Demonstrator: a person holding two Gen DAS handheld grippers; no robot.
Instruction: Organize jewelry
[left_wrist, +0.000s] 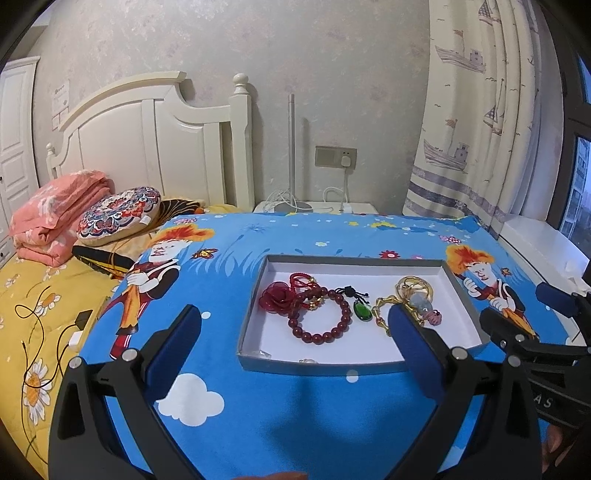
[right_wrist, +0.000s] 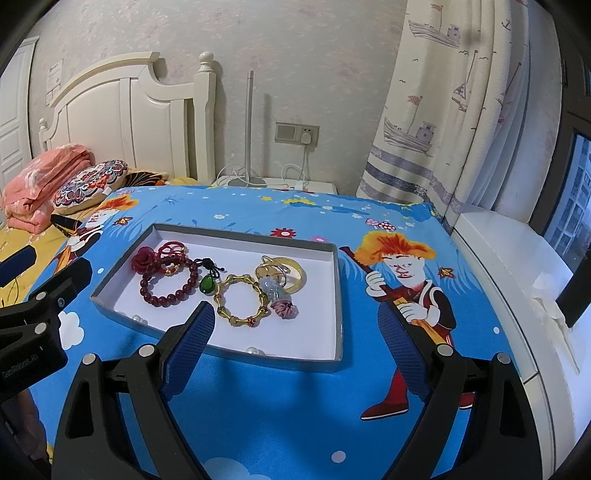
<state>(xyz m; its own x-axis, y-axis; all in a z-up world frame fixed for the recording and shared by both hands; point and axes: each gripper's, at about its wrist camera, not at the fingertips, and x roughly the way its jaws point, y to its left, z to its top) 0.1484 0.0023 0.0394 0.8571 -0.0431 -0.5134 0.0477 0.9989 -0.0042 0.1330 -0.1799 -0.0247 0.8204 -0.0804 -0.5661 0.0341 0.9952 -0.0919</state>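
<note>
So there's this table covered in a bright blue cartoon tablecloth (right_wrist: 280, 406), pushed up next to a bed, and a shallow grey tray (right_wrist: 338, 295) with a white floor sits around the middle of it, a bit toward the far edge. All the jewelry is in that tray, bunched in the far half, so it could be already sorted into place or just dumped there waiting to be sorted. Can't call it either way.

Both grippers hover at the near edge of the table, aimed at the tray. The left gripper (left_wrist: 295, 332) has its jaws wide apart with nothing in them, same for the right gripper (right_wrist: 295, 336), which looks like a ready stance.

Jewelry-wise: a dark red bead bracelet (right_wrist: 168, 286) left of centre, a gold link bracelet (right_wrist: 242, 301) beside it, an amber-ish bangle (right_wrist: 295, 275) behind that. A red rose-shaped piece (right_wrist: 143, 260) sits toward the far left corner with red cord tangled around it. Then a small green pendant (right_wrist: 207, 285) on a black cord, and a pink-and-grey charm (right_wrist: 280, 301). A couple of loose pearls (right_wrist: 255, 350) lie by the near wall.
</note>
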